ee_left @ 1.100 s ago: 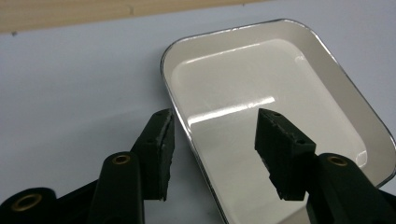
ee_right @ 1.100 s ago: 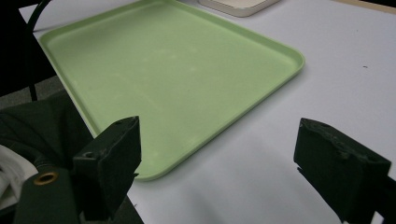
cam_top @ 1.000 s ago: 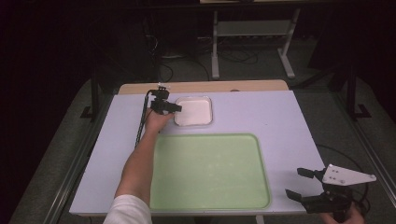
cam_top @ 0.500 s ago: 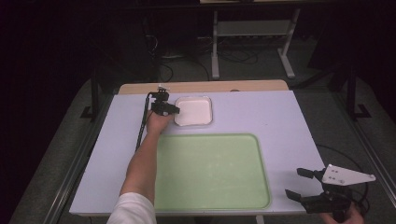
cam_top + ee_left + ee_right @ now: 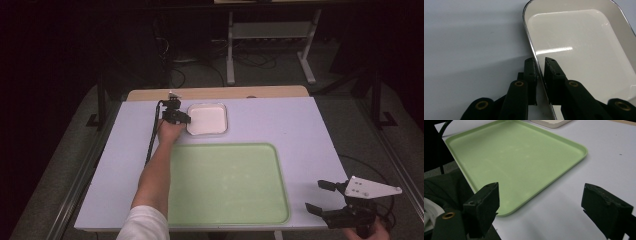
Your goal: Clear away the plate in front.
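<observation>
A shallow white tray (image 5: 207, 119) lies at the back of the table. My left gripper (image 5: 186, 120) reaches it from the left. In the left gripper view its jaws (image 5: 539, 60) straddle the white tray's (image 5: 579, 50) thin rim. They have just been closing and stand a narrow gap apart. The left pad is at the rim and a sliver shows beside the right pad. A large empty green tray (image 5: 227, 185) lies in front. My right gripper (image 5: 317, 196) hovers open off the table's front right corner, with nothing between its jaws (image 5: 540, 192).
The lilac table top (image 5: 305, 135) has bare room right of both trays. The green tray (image 5: 516, 157) is just ahead of the right gripper, with the white tray's corner (image 5: 551, 122) beyond it. A cable (image 5: 151, 140) trails along the person's left forearm.
</observation>
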